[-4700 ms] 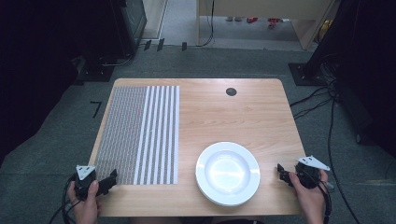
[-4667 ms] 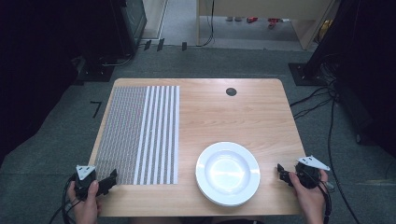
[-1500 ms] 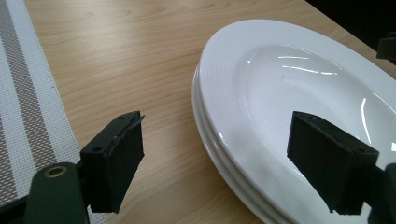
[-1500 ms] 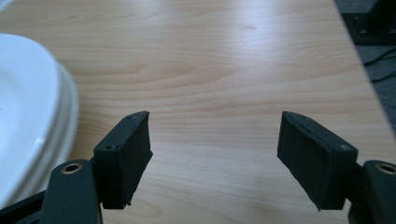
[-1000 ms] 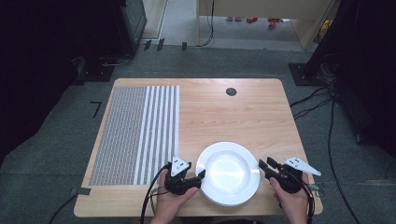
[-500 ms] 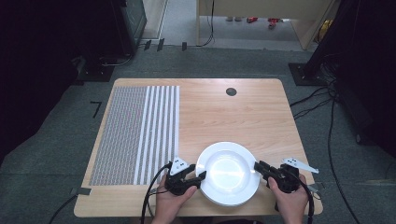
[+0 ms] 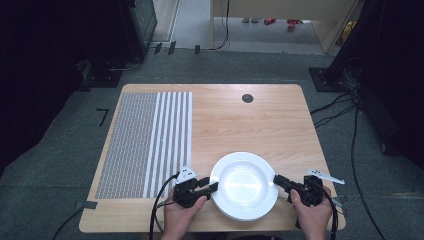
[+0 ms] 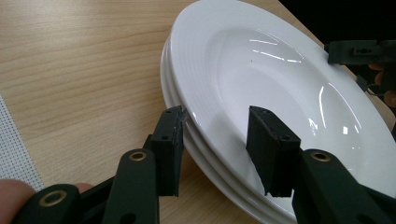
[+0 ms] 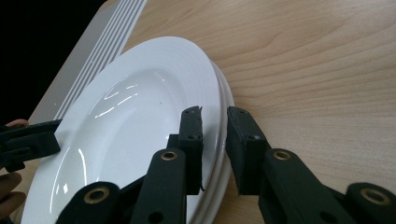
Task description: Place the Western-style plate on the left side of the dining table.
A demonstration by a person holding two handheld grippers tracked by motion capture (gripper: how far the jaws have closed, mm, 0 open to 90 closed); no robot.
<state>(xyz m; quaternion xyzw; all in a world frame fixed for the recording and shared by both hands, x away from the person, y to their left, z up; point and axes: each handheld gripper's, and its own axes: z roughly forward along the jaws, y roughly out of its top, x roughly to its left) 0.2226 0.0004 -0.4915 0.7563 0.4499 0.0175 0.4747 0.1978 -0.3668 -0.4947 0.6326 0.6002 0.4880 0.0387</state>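
Two white plates point(image 7: 244, 185) sit in a stack on the wooden table point(image 7: 270, 125), near the 6 o'clock edge. In the left gripper view point(image 8: 289, 107) and the right gripper view point(image 9: 140, 121) you can count two rims, one plate lying on the other.

There are two grippers, one in each hand. The left gripper point(image 7: 214, 186) is at the 9 o'clock side of the stack. Its two black jaws are spread apart, with one jaw over the top plate and one jaw outside the rim point(image 8: 212, 135). They do not squeeze the plate.

The right gripper point(image 7: 275, 179) is at the 3 o'clock side of the stack. Its two jaws are closer together, with the plate rim between them point(image 9: 215, 123). I cannot tell if they press on the rim.

One striped mat point(image 7: 145, 140) lies flat on the table at 9 o'clock. One small black round spot point(image 7: 247, 98) is in the table top at 12 o'clock, well apart from the plates.
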